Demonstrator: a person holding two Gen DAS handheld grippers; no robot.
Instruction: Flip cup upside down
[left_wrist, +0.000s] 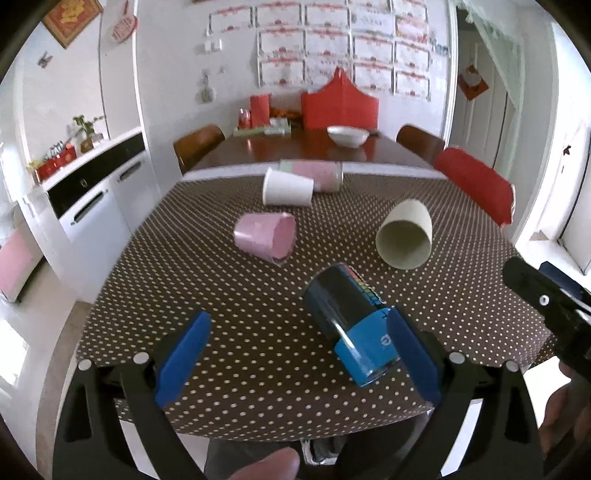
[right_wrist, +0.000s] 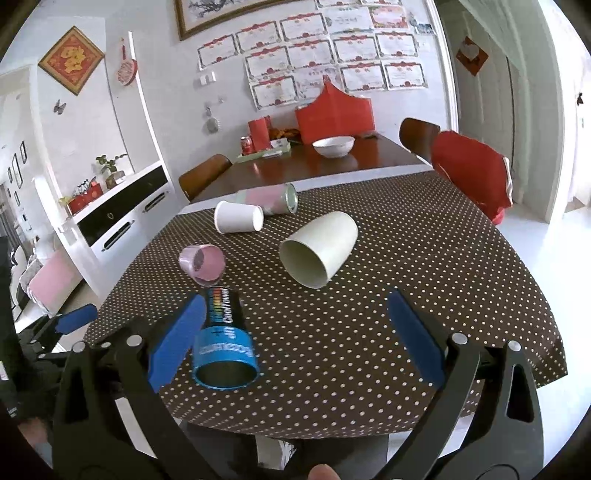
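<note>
While both of my claws hang over the near edge of the brown, white-dotted tablecloth, neither one grips anything: my left gripper has its blue pads spread wide, and my right gripper is spread just as wide. The tall black cylindrical cup with a blue rim band lies on its side close to my left claw, its blue mouth end just beside the inner face of my left claw's right-hand pad; whether they touch I cannot tell. From my right wrist the same cup sits at my right claw's left-hand pad, and only this view looks into its open mouth, turned toward me, and shows the rainbow stripe and lettering on its side. Ahead of both claws lie the other toppled cups: a small pink paper cup, a cream paper cup off to the right, a white paper cup farther on, and a pink-and-green printed metal can just behind that one. Only the right view shows the can's metal end. At the right edge of my left view the black body of my other gripper shows, while my right view catches one blue pad of the left claw at its far left. A white bowl sits on the bare wood well beyond.
</note>
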